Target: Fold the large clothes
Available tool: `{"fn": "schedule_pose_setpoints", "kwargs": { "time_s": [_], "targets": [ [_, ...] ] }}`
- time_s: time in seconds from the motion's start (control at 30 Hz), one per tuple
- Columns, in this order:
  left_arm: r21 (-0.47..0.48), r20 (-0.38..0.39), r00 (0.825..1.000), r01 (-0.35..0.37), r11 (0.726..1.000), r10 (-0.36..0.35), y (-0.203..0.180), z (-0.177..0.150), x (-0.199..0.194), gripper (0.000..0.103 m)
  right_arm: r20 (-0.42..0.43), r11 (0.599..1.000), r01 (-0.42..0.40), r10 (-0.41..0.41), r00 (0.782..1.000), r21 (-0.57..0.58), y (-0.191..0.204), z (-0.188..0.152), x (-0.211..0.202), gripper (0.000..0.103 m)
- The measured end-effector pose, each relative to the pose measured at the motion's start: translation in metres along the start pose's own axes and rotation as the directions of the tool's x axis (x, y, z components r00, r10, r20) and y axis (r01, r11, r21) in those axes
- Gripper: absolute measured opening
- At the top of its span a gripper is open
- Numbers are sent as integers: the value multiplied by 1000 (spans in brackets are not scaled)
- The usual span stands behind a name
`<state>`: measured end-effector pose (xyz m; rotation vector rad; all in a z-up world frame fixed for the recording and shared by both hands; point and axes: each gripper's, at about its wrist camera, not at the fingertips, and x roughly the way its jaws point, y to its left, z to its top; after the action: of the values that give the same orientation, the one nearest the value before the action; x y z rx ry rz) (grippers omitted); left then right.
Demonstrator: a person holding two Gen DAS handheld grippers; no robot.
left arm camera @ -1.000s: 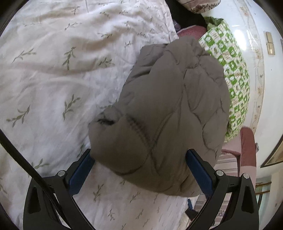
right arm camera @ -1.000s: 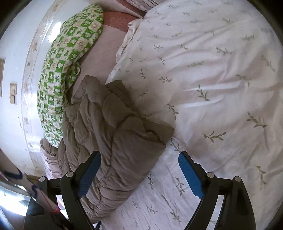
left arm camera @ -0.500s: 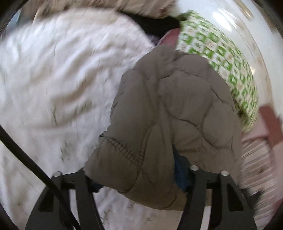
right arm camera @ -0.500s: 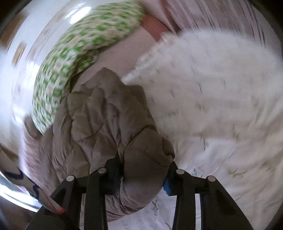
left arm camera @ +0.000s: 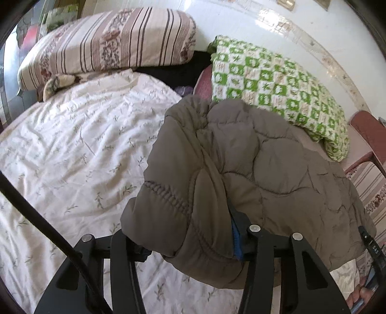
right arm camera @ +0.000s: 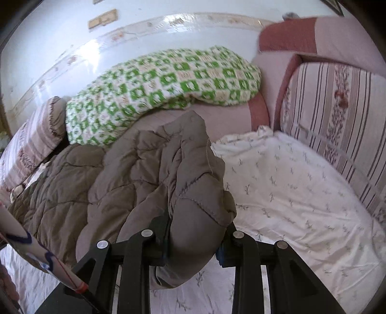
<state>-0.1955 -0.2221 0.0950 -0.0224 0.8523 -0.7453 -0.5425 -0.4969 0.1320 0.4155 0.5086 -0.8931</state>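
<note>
**Quilted brown jacket pinched at both ends over the bed**

Brown padded jacket (left arm camera: 253, 169) bunched up and gripped by both tools, lying partly on the white sprigged sheet (left arm camera: 72, 145) and partly raised off it. Left gripper (left arm camera: 185, 241) closed on a thick fold near a stitched, ribbed edge; blue pad of one finger (left arm camera: 236, 244) just showing against the fabric, the other finger buried under the fold. Right gripper (right arm camera: 193, 239) likewise clamped on a puffy rounded corner of the jacket (right arm camera: 154, 174), with black fingers (right arm camera: 159, 231) pressing in from both sides and the cloth bulging out between them.

From the left view: rest of the jacket draped away to the right, reaching the bed edge and hanging a little over it. Green-and-white checked blanket (left arm camera: 277, 91) just behind it, touching or nearly touching its far edge. Striped floral pillow (left arm camera: 108, 46) at the head of the bed, well apart from the jacket. Glossy white wall (left arm camera: 241, 21) behind.

From the right view: jacket spread leftward in wrinkled quilted panels, with the checked blanket (right arm camera: 156, 84) behind it, and a pink-and-red cushion (right arm camera: 289, 38) beyond. Striped pillow (right arm camera: 337, 108) at right, beside the sheet (right arm camera: 301, 193). Sheet rumpled, its far corner turned up next to the jacket's peak.
</note>
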Motion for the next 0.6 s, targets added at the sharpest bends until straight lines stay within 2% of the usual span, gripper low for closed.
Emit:
{"fn": "schedule_pose_setpoints", "kwargs": {
  "time_s": [0.23,0.37,0.53,0.6],
  "targets": [
    [-18,17,1000,18,1000,-17,6,-17,-45,49,10,999,-50,50,999,-4,-5,-12,-50,30],
    [-23,20,1000,16,1000,-15,11,-40,-70,49,5,998,-56,56,998,3,-14,-30,-75,30],
    [-16,-3,1000,-5,1000,4,15,-69,-81,50,-59,996,-49,54,997,74,-36,-60,-84,31],
    [-53,-43,999,-26,998,24,23,-80,-74,59,-114,992,-43,56,992,116,-48,-71,-74,36]
  ]
}}
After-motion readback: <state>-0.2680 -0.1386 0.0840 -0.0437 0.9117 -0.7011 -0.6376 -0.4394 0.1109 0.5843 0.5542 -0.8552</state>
